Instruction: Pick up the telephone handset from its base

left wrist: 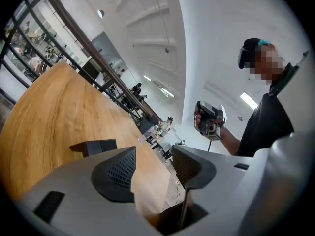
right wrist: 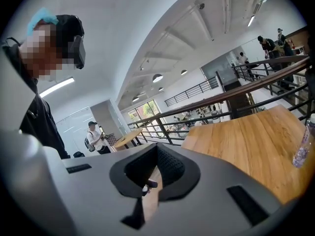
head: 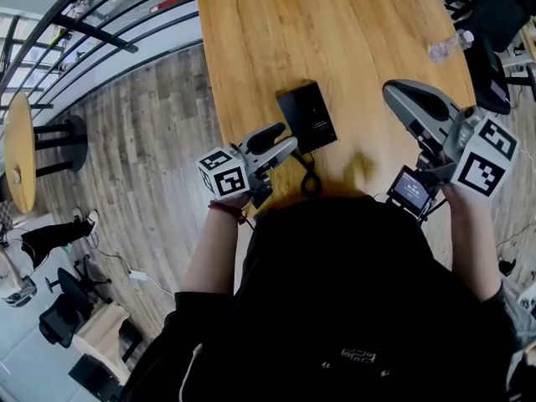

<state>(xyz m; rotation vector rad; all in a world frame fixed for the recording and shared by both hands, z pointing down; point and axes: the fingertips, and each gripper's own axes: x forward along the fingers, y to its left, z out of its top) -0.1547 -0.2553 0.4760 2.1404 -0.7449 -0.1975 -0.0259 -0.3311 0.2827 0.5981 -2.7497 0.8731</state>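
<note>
Two hand-held grippers over worktop [head: 335, 23] near edge, left hand-held gripper [head: 283, 141] spread, empty, right hand-held gripper [head: 394, 93] pressed together, telephone [head: 307, 117] lying just beside left one, bare wood beyond, bottle [head: 450, 45] near right edge.

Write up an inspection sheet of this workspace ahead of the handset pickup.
Surface: wooden table, mostly bare.
Job's things: black telephone lies flat near the table's near edge; handset cannot be told from base.
Clutter: plastic bottle near the far right edge.
Grippers: left gripper open, nothing between its jaws, near the telephone; right gripper shut, empty, off to the right.
Cables: dark cord loops from the telephone toward the person.
Surroundings: plank floor, railing, round side table.
</note>
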